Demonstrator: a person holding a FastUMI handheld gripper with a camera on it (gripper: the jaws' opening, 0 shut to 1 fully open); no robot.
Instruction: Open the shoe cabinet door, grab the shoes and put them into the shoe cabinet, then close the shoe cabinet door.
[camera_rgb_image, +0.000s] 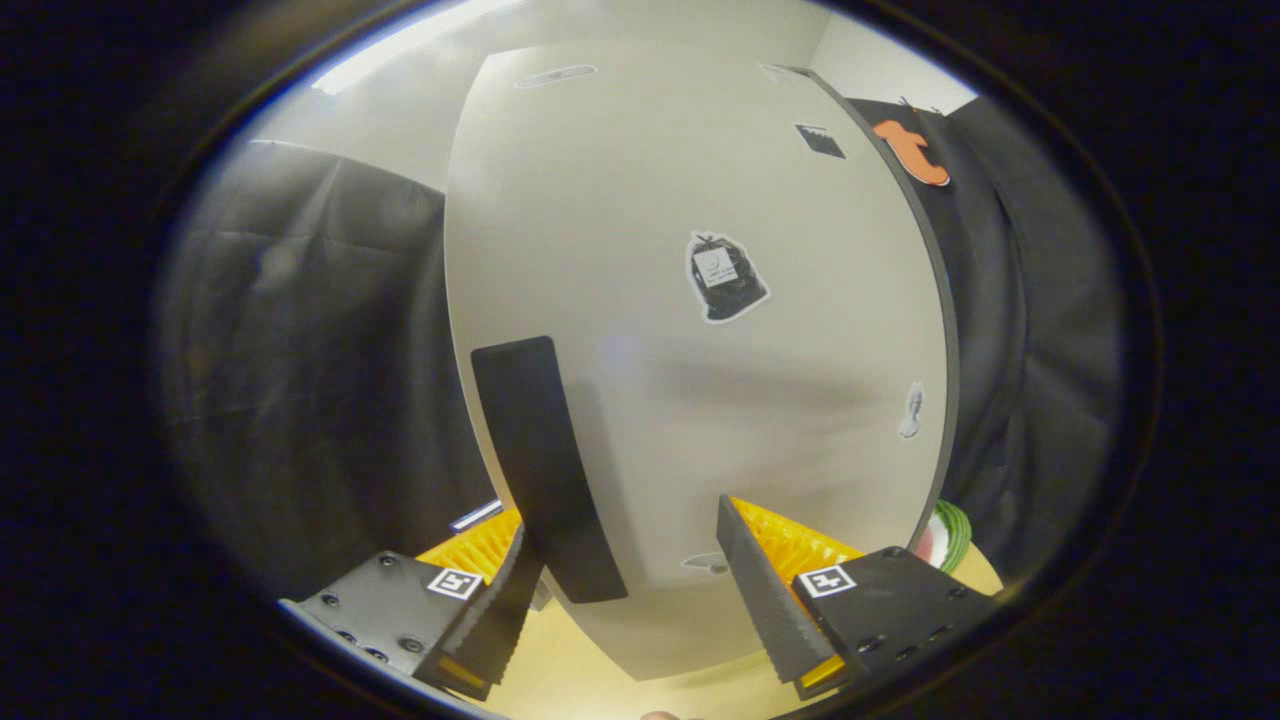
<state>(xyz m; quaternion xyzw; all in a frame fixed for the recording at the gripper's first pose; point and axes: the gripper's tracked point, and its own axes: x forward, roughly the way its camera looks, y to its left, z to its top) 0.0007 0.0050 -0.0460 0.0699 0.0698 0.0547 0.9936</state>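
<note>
Your tool is open, its fingers spread wide. The black handle stands just ahead between them, beside the left finger. It sits on the closed white cabinet door; stickers dot the door's right half.

I have the claw spread wide, right up against the closed shoe cabinet door — its black handle sits just inside my left finger, apparently untouched. A bag-shaped sticker marks the door's middle.
</note>
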